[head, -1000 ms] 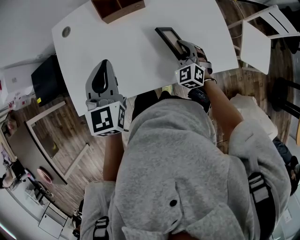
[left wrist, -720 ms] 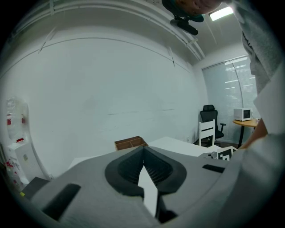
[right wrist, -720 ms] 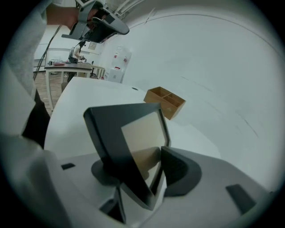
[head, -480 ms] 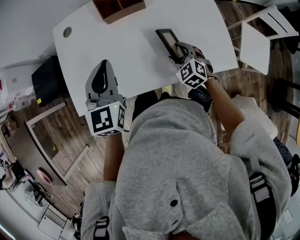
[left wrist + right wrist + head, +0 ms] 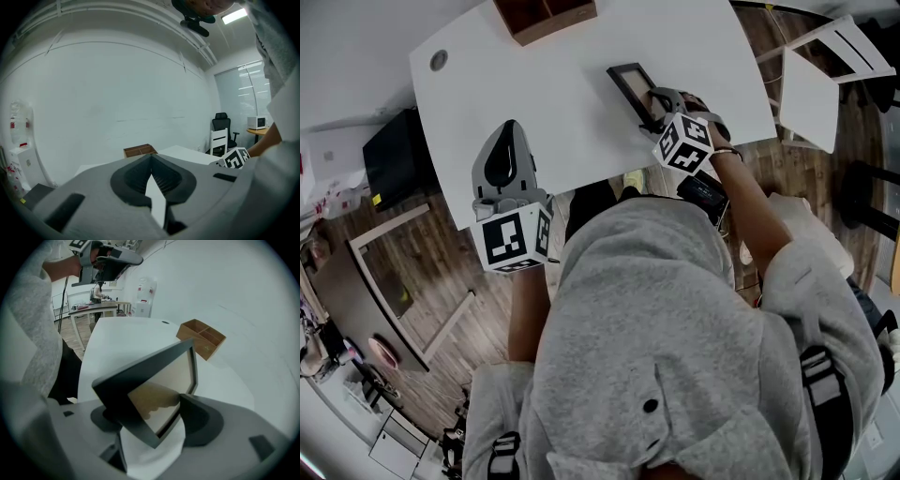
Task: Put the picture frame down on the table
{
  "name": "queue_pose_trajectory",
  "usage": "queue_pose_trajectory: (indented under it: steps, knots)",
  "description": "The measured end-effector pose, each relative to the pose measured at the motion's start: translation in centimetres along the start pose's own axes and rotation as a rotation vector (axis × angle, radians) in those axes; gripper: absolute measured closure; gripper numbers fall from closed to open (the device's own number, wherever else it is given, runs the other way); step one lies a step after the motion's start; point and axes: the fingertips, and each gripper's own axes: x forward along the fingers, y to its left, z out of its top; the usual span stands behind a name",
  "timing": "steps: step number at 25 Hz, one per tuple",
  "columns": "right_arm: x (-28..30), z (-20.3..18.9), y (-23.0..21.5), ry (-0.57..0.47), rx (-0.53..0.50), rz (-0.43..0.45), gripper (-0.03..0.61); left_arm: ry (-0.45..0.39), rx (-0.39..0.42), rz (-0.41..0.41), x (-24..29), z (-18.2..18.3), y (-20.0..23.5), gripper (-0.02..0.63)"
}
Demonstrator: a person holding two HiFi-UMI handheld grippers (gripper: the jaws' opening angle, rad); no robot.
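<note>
The black picture frame (image 5: 628, 82) lies on the white table (image 5: 562, 112), right of its middle. My right gripper (image 5: 654, 111) points down at the frame's near end, and its jaws have just been opening. In the right gripper view the frame (image 5: 154, 376) sits between the spread jaws of that gripper (image 5: 152, 420), its near corner in the gap, and neither pad presses on it. My left gripper (image 5: 508, 131) hovers over the table's near left edge, shut and empty. Its jaws (image 5: 151, 157) meet at the tips.
A brown wooden box (image 5: 546, 14) with compartments stands at the table's far edge. A white chair (image 5: 825, 66) is beside the table on the right. Dark equipment and wooden flooring lie to the left, below the table.
My right gripper has tipped further downward and its jaws have spread apart around the frame. The frame has shifted slightly left on the table. The left gripper has stayed where it was.
</note>
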Motion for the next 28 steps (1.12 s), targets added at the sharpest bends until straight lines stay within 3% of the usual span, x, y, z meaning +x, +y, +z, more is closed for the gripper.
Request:
queue_pose_trajectory:
  steps: [6,15,22,28]
  knots:
    - [0.0,0.1,0.8,0.038,-0.007,0.068,0.26,-0.015,-0.01,0.009,-0.5,0.1,0.6,0.594]
    - [-0.2,0.1,3.3,0.08,0.048,0.239,0.204,-0.033,-0.018,0.005,-0.9,0.2,0.5,0.594]
    - [-0.1,0.2,3.3,0.063,0.09,0.227,0.206,-0.037,-0.023,0.011,-1.3,0.1,0.8,0.594]
    - [-1.5,1.5,2.5,-0.018,0.161,0.205,0.207,-0.04,-0.028,0.003,-1.1,0.1,0.5,0.594]
